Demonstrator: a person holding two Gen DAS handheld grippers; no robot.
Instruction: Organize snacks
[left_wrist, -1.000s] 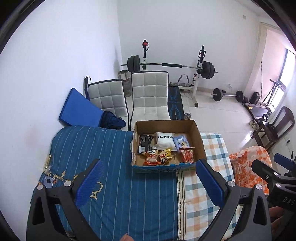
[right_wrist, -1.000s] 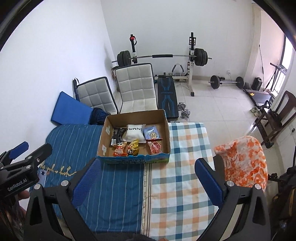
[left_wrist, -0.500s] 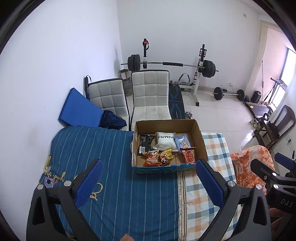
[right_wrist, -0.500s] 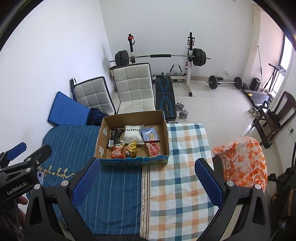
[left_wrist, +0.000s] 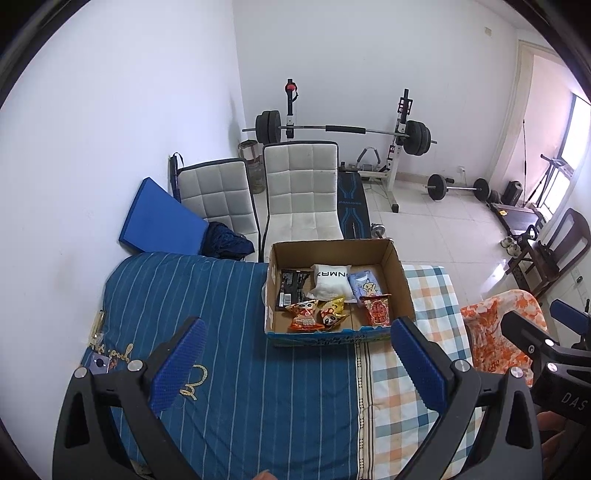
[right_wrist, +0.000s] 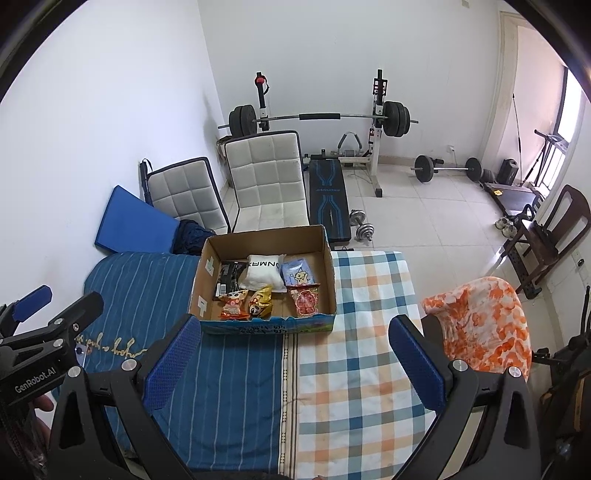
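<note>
Cardboard box (left_wrist: 334, 291) on table, straddling seam btw blue striped cloth (left_wrist: 221, 332) & plaid cloth (right_wrist: 354, 362). Contents, all inside: black packet (left_wrist: 291, 286) far-left; white pouch (left_wrist: 330, 282) centre-back; pale blue packet (left_wrist: 365, 286) back-right; orange packet (left_wrist: 303, 314) & yellow packet (left_wrist: 333, 312) touching at front; red packet (left_wrist: 377, 309) front-right. No snack visible on cloths outside box. Left gripper (left_wrist: 295, 365): jaws wide, nothing held, hovering well short of box. Right gripper (right_wrist: 293, 358): jaws wide, nothing held, likewise short of box. Scene fits either snacks gathered in box or box awaiting sorting; can't tell which. Handling note, if any packet is picked: bags soft, crinkly, so approach from above, clear of box wall, pinch a sealed edge rather than puffy middle; front pair overlap, so separate w/ care.
</note>
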